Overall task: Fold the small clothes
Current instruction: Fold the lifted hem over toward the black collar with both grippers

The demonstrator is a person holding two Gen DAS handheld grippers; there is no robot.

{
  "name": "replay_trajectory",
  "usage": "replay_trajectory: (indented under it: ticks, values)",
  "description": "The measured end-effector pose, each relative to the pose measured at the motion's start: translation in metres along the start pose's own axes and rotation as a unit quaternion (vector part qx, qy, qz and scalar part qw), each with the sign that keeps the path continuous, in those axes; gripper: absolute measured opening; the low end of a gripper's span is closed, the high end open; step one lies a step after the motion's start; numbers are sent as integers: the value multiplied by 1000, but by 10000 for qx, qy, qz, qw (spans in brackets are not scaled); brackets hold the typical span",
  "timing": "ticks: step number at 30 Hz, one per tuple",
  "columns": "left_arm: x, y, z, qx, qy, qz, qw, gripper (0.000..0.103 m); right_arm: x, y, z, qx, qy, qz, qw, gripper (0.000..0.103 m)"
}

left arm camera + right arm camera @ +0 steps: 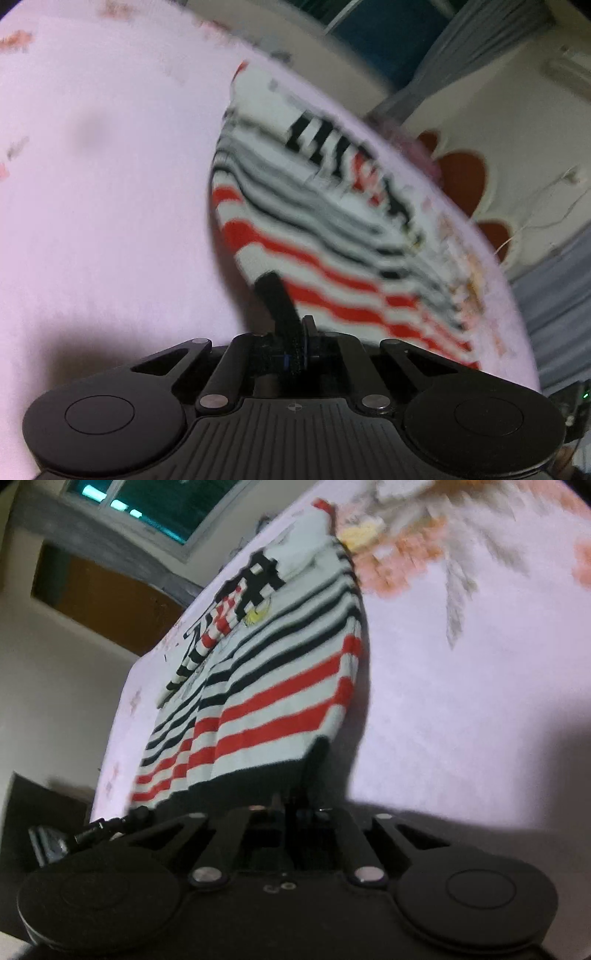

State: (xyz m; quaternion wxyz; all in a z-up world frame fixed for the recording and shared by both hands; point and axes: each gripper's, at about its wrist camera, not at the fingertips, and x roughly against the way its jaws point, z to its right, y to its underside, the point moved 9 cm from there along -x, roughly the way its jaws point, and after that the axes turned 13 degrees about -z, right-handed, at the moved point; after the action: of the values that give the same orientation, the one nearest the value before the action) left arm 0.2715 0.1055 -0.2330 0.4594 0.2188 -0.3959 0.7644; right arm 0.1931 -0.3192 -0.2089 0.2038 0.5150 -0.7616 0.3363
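A small white shirt with red and black stripes [317, 236] lies on a pink flowered bedsheet [110, 184]. My left gripper [271, 282] is shut on the shirt's bottom hem at one corner, and the cloth lifts there. The same shirt [266, 686] shows in the right wrist view, with a striped sleeve folded across its chest. My right gripper [317, 749] is shut on the hem at the other bottom corner. Both views are tilted and blurred.
The bedsheet [480, 701] spreads wide around the shirt, with an orange flower print [402, 550] beyond the collar. The bed's edge [491, 258] lies just past the shirt. A wall, a grey curtain [554, 295] and a window [166, 506] stand behind.
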Motion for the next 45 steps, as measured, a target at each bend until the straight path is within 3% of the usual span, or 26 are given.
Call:
replay_trajectory:
  ticks: [1,3,5,7,10,16,21,27,35,42,45]
  values:
    - [9,-2,1,-91,-107,135,9998,6,11,-1,-4,81,-75,173,9998,5]
    - [10,0,-6,-233,-469,45,9986,6,21,-2,-3,181,-28,296,9994,5]
    - [-5,7,-21,-172,-751,-258,9967,6,8,4,12,157,308,-37,9994,5]
    - [-5,5,-22,3,-622,-156,9979,6,-2,7,19,50,344,-163,9993,5]
    - [4,2,-17,284,-343,68,9990,6,14,-2,5,36,6,203,9998,5]
    - [24,-22,0,622,94,551,9965,6,41,-41,-27,456,-49,704,9965,5]
    - [33,-70,22,539,292,778,9951,6,50,-93,-52,592,-161,966,9934,5]
    - [10,-161,32,661,559,1094,9902,6,42,-177,-56,218,-273,1292,9910,5]
    - [-75,-255,20,701,220,648,9952,6,-22,-278,-31,-351,-1,1111,9932,5]
    - [-133,-295,-2,653,-136,109,9977,6,-82,-325,1,-758,239,744,9941,5]
    - [-152,-302,-1,288,-541,-50,9981,6,-104,-337,13,-929,229,561,9938,6]
